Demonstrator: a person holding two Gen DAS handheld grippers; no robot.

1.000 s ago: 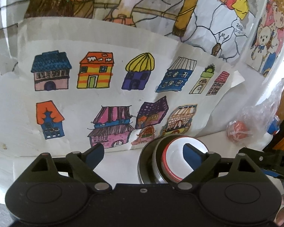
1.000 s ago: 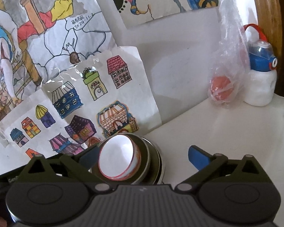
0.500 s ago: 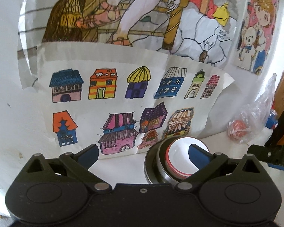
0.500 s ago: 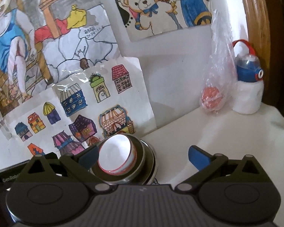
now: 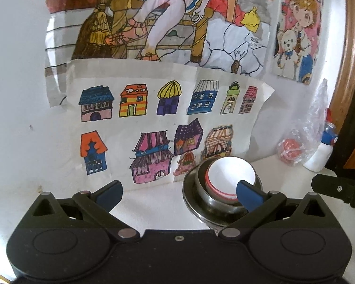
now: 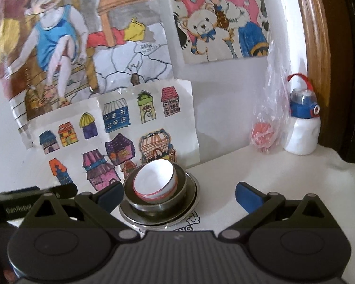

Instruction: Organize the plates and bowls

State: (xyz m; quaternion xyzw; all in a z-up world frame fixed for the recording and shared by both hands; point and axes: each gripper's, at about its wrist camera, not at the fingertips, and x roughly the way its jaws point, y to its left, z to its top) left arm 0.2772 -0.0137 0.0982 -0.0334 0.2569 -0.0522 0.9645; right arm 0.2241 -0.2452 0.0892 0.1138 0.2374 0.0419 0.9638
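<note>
A white bowl (image 6: 153, 181) with a red rim sits tilted in a steel bowl (image 6: 158, 201) on a steel plate (image 6: 191, 203), far on the desk (image 6: 272, 172) by the wall. Both claws, left claw (image 5: 179, 193) and right claw (image 6: 179, 193), are spread and empty. The stack looks rigid, slippery (probably breakable); grip a rim.

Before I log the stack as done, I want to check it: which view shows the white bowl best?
The right wrist view: the white bowl sits unobstructed, nested in the steel bowl on the steel plate. In the left wrist view, a fingertip of the left tongs overlaps the bowl's near rim.
</note>
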